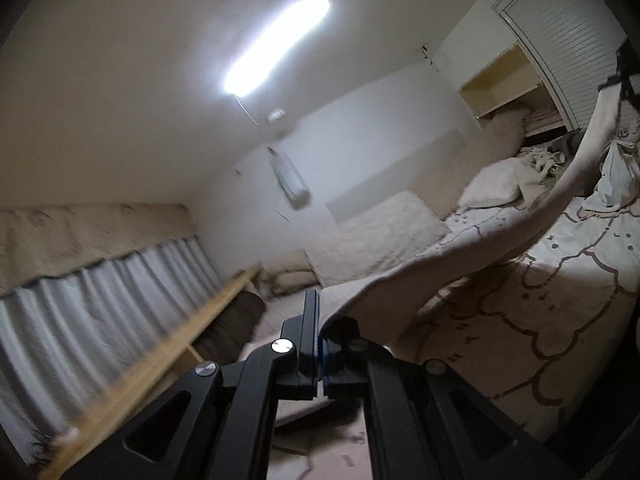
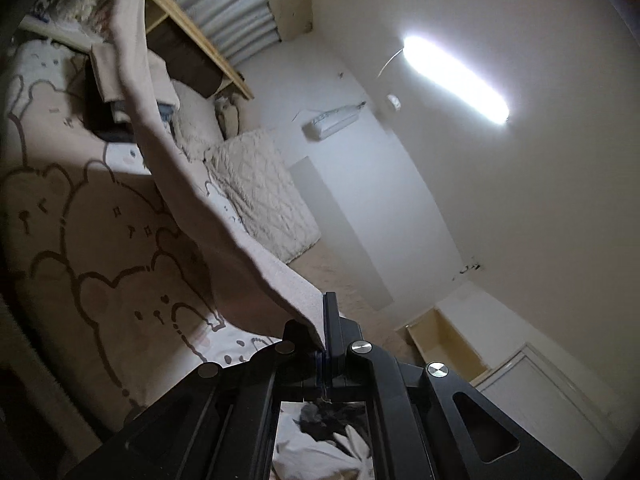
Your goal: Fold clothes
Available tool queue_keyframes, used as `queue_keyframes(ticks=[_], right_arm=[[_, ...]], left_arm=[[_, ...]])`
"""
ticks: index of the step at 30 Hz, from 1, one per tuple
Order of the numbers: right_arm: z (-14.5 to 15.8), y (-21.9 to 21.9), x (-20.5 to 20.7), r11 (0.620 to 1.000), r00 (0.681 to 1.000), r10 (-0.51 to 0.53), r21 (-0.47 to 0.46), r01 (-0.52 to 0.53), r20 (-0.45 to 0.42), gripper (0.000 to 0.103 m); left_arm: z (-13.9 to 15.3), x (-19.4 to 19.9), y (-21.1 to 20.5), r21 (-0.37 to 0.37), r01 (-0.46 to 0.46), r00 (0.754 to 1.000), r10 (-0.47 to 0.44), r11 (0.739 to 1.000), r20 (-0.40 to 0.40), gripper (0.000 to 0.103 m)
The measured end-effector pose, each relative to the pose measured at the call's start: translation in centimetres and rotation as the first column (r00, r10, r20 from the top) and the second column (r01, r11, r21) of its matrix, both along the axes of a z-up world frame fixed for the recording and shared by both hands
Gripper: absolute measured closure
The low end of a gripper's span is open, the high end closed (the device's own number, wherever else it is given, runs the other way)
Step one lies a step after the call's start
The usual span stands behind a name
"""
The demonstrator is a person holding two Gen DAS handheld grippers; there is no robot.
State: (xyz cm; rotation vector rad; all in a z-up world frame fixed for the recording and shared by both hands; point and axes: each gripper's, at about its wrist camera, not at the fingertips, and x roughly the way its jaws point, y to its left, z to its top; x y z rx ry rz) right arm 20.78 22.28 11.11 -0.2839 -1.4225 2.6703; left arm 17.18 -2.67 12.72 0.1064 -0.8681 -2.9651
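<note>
While the beige cloth (image 1: 460, 240) hangs stretched over the bear-print bedspread (image 1: 560, 300), left gripper (image 1: 318, 332) and right gripper (image 2: 325, 328) each clamp one end, its long edge running straight between them.

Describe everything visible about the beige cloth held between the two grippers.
The cloth is a plain pale beige piece with a slightly nubby, towel-like surface and a straight hemmed edge. It hangs stretched in a sagging band above the bed cover, lifted clear of it. The left gripper is shut on one end, the right gripper shut on the other. The rest droops below the edge. What garment it is cannot be told.
</note>
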Motion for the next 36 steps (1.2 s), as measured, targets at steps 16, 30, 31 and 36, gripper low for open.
queue_keyframes(ticks=[16, 30, 31, 36], right_arm=[[0.5, 3.1, -1.7, 0.931, 0.931, 0.074, -0.358, 0.064, 0.358, 0.103], [-14.4, 6.2, -32.6, 0.866, 0.695, 0.03, -0.365, 0.34, 0.718, 0.103], [-15.6, 6.4, -34.6, 0.863, 0.673, 0.026, -0.357, 0.359, 0.739, 0.103], [-21.6, 7.3, -42.4, 0.838, 0.55, 0.001, -0.301, 0.455, 0.835, 0.103]], left_arm=[[-2.5, -2.2, 0.8, -0.05, 0.021, 0.98, -0.011, 0.999, 0.2, 0.1], [-16.4, -30.4, 2.4, 0.013, -0.013, 0.738, 0.001, 1.0, 0.675, 0.099], [-17.6, -32.1, 2.4, 0.016, -0.022, 0.71, 0.004, 1.0, 0.704, 0.099], [-22.5, -39.1, 2.8, 0.026, -0.067, 0.591, 0.018, 0.997, 0.806, 0.099]])
